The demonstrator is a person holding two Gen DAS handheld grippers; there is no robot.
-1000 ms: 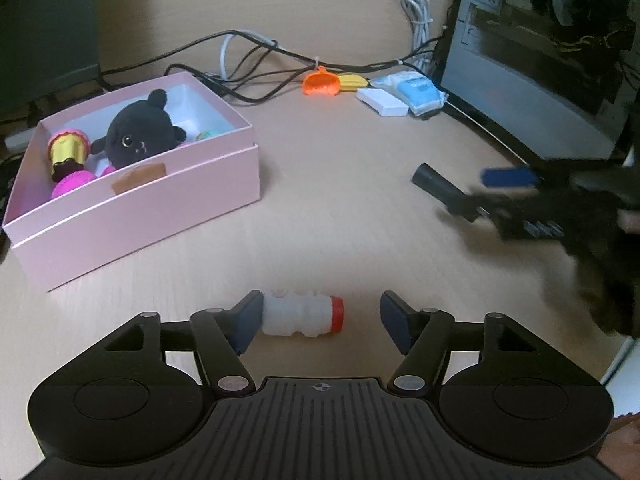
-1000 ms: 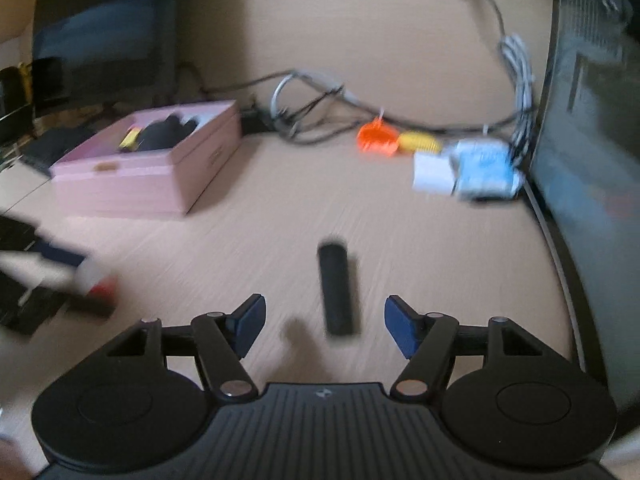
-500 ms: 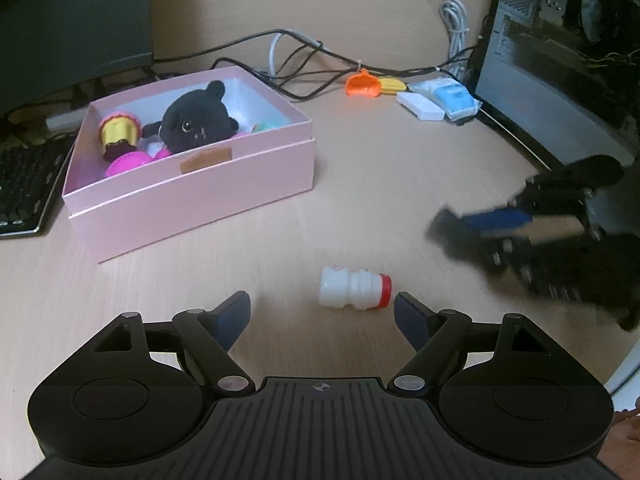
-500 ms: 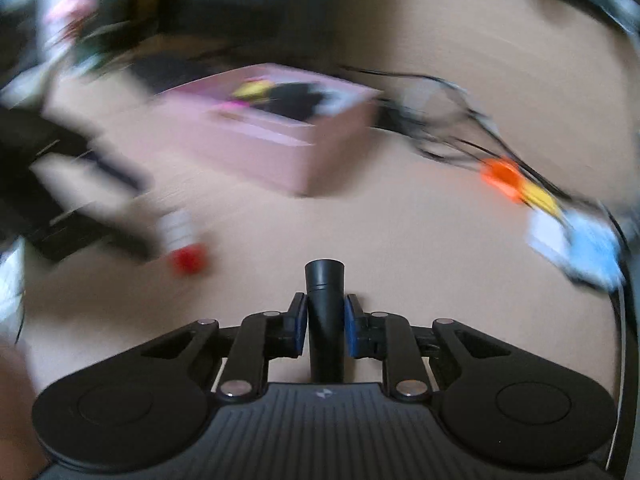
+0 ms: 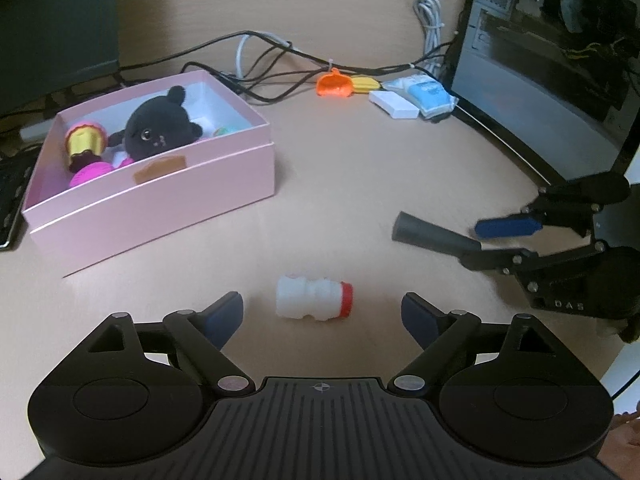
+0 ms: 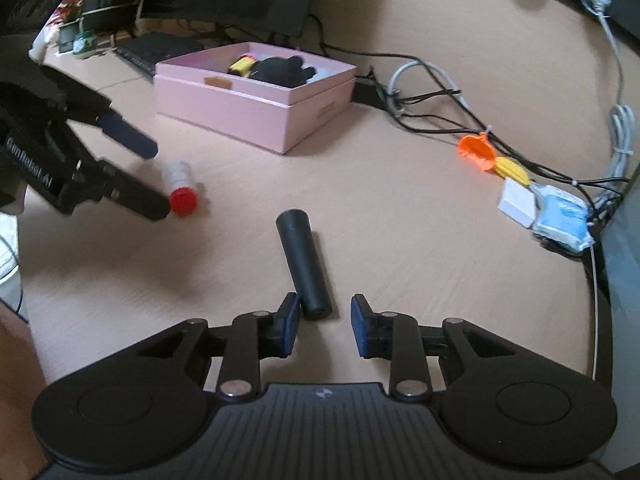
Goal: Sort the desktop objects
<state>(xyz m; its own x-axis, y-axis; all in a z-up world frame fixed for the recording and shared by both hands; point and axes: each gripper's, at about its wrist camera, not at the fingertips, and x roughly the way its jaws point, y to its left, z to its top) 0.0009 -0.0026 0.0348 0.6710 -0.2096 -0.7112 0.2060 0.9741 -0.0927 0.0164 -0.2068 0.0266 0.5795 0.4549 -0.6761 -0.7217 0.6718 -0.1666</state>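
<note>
A small white bottle with a red cap (image 5: 314,302) lies on its side on the desk, just ahead of my open left gripper (image 5: 322,314); it also shows in the right wrist view (image 6: 181,184). A black cylinder (image 6: 304,258) lies on the desk with its near end between the open fingers of my right gripper (image 6: 324,320), which do not grip it. In the left wrist view the cylinder (image 5: 434,236) points left from the right gripper (image 5: 486,242). An open pink box (image 5: 152,196) holds a black plush (image 5: 158,128) and small toys.
Orange and yellow toys (image 5: 336,86), a white block (image 5: 394,104) and a blue packet (image 5: 430,96) lie at the back by tangled cables (image 5: 280,56). A computer case (image 5: 560,52) stands at the right. A keyboard (image 6: 156,50) and monitor sit behind the box.
My right gripper, shut on the black cylinder half a second ago, has opened; the cylinder now lies on the desk. My left gripper stays open behind the bottle.
</note>
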